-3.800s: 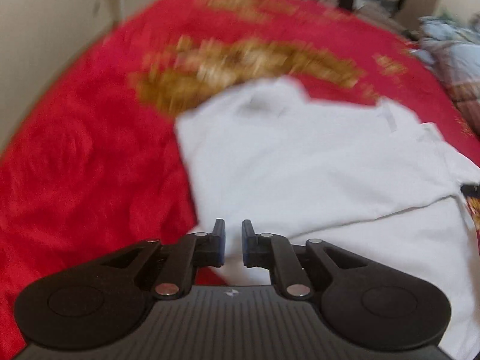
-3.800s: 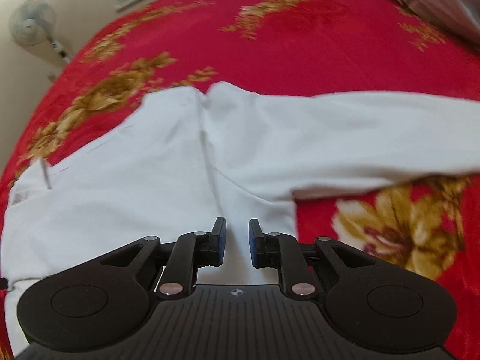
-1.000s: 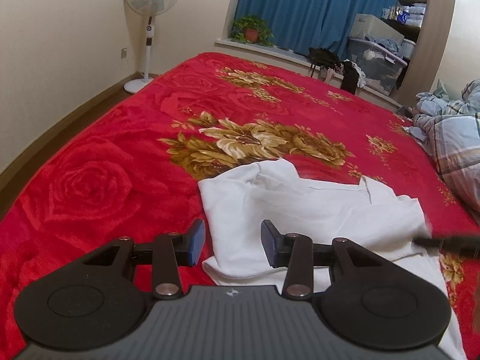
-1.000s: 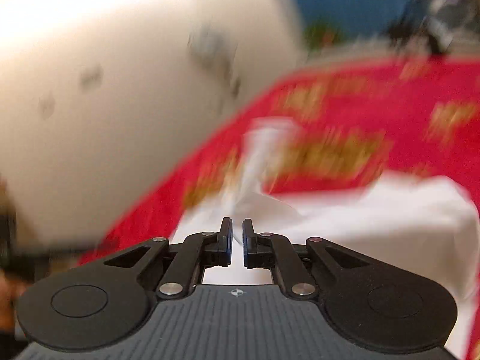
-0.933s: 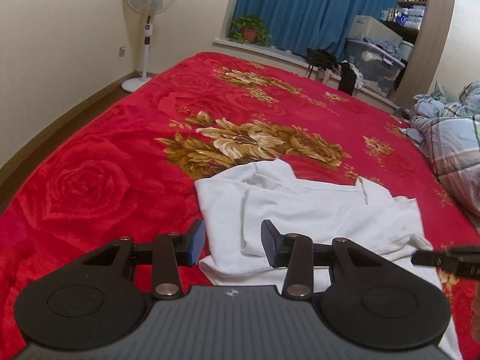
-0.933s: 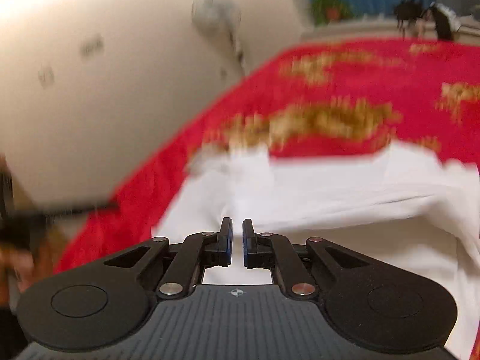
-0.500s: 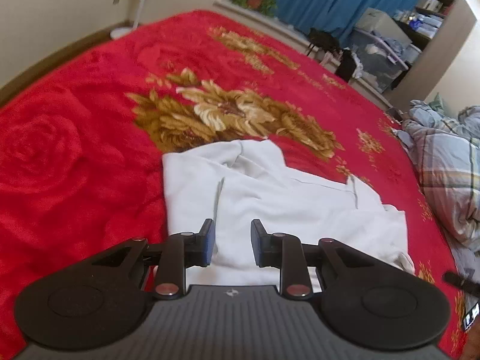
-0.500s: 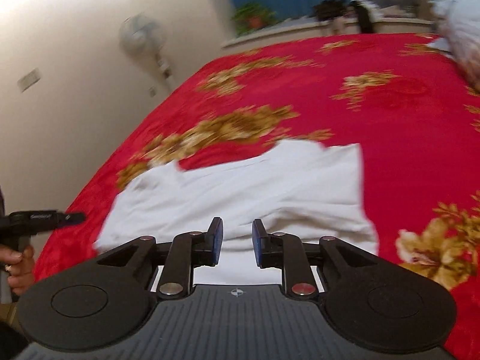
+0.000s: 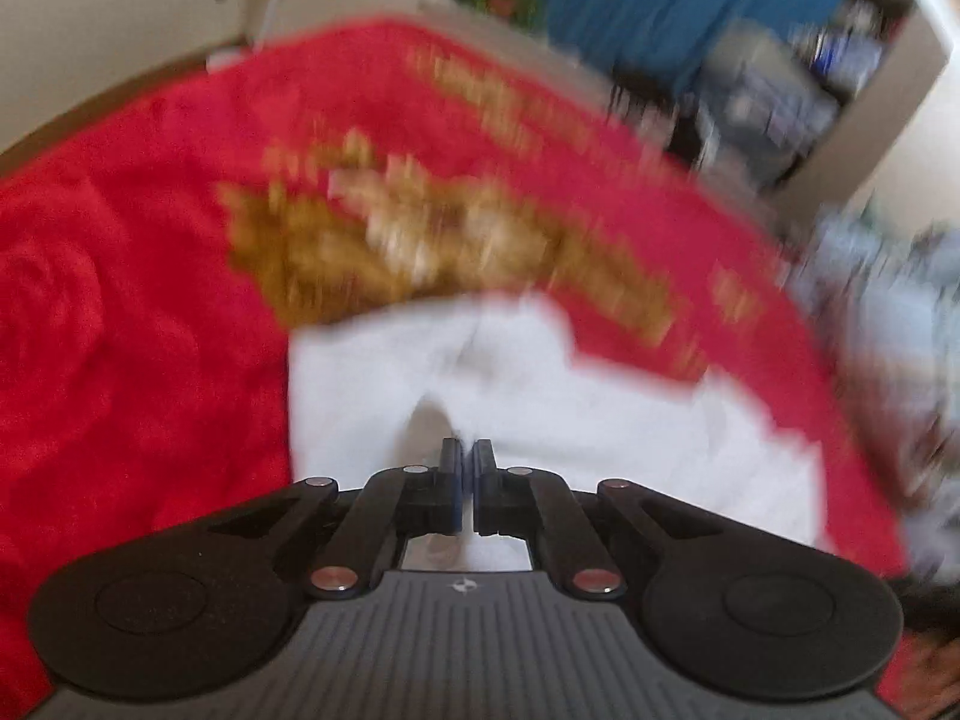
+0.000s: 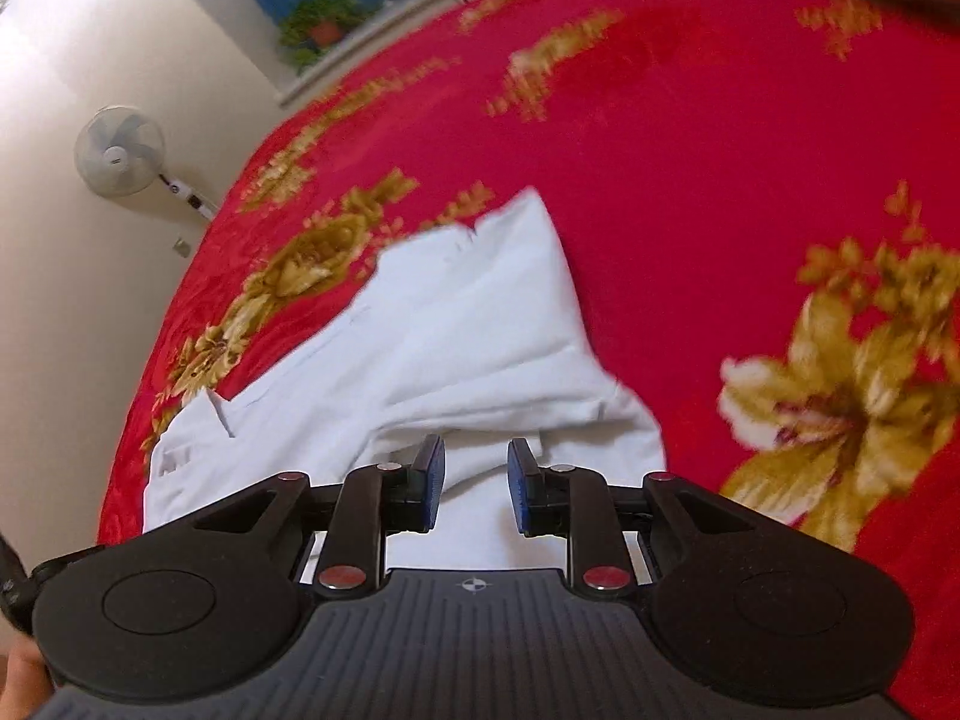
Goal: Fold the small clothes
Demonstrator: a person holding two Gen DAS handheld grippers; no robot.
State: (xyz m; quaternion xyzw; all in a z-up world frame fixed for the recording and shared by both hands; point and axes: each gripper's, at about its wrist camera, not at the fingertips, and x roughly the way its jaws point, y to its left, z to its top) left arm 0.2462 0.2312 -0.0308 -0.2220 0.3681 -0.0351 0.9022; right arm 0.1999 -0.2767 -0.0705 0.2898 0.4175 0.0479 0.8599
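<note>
A small white garment (image 10: 456,348) lies partly folded on the red flowered blanket (image 10: 690,150). In the blurred left wrist view the garment (image 9: 600,420) fills the middle, and my left gripper (image 9: 467,480) is shut over its near edge; a fold of white cloth seems to rise between the fingertips. My right gripper (image 10: 470,483) is open, its blue-padded fingers (image 10: 432,474) standing just above the garment's near right corner, holding nothing.
A standing fan (image 10: 120,153) is by the cream wall on the left. A potted plant (image 10: 321,24) and blue curtains are at the far end. Shelves with clutter (image 9: 798,90) and a plaid quilt (image 9: 888,276) are at the right.
My left gripper has closed from half open and moved down onto the garment's near edge. My right gripper has opened wider and dropped closer to the garment's right corner.
</note>
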